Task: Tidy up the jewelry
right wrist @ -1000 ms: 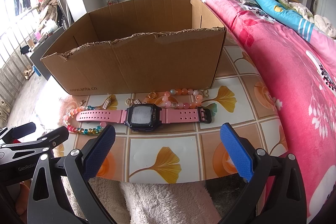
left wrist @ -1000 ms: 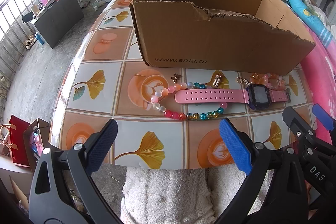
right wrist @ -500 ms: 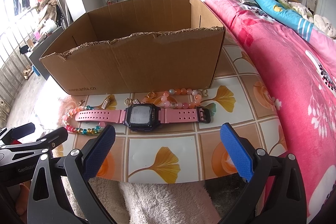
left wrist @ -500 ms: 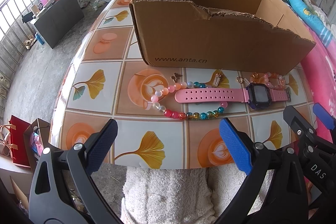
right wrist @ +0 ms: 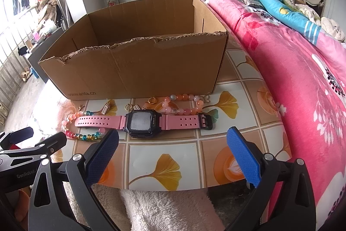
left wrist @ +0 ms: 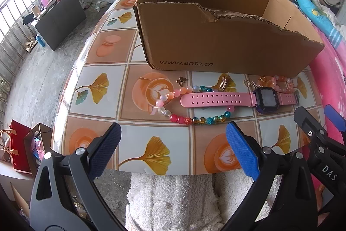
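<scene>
The pink-strapped digital watch with a dark square face [right wrist: 142, 121] lies flat on the tile-patterned desk [right wrist: 164, 157], just in front of the open brown cardboard box [right wrist: 138, 70]; its long axis runs left to right, crosswise to both pairs of tongs; the right tongs [right wrist: 173, 157] hang released and empty at the near desk edge, and the watch face sits straight ahead between their blue pads [right wrist: 243, 155], so the right hand looks the nearer for it; the left tongs [left wrist: 173, 151] are likewise spread wide and hold nothing, and ahead of them lies the loop of multicoloured glass beads [left wrist: 190, 119], partly under the watch strap; a peach bead bracelet [right wrist: 188, 104] and small gold earrings [right wrist: 152, 100] rest between watch and box wall.
</scene>
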Tool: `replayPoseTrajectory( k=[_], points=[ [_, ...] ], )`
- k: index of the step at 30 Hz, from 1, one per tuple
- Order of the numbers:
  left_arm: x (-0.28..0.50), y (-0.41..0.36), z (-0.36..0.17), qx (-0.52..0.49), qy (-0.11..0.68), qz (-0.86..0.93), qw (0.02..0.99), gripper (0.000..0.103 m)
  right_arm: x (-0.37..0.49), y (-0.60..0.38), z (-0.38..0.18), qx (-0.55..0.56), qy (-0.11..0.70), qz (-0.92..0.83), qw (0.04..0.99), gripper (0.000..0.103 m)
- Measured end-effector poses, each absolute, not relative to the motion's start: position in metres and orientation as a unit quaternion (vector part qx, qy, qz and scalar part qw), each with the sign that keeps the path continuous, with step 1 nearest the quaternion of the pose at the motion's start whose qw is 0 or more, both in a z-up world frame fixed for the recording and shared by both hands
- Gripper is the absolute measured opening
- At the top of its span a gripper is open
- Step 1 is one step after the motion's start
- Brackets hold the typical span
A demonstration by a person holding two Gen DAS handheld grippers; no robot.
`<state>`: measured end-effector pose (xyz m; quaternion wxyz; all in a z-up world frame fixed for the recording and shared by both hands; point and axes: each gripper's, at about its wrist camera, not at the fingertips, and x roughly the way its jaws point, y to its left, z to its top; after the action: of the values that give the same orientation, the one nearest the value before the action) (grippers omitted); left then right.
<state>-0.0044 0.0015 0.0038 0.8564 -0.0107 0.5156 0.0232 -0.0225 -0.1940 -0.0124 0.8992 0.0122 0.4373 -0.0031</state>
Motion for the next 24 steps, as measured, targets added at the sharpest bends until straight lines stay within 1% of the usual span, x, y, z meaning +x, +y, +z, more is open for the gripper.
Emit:
replayPoseTrajectory(
  k=[16, 21, 24],
  points=[
    [0.0034, 0.0003, -0.0024, -0.007, 0.514, 0.022, 0.857, 0.094, -0.0208, -0.1986, -0.0138, 0.015, 0.429, -0.005, 0.903, 0.098],
    [0.0033, 0.0034, -0.0029, -0.005, 0.503, 0.014, 0.864, 0.094, -0.0226, -0.2, -0.0118, 0.003, 0.41, -0.001, 0.912, 0.098],
    [0.0003, 0.0072, 0.0, -0.004, 0.483, 0.003, 0.876, 0.094, -0.0254, -0.2009, -0.0079, -0.011, 0.385, 0.009, 0.923, 0.098]
  ],
)
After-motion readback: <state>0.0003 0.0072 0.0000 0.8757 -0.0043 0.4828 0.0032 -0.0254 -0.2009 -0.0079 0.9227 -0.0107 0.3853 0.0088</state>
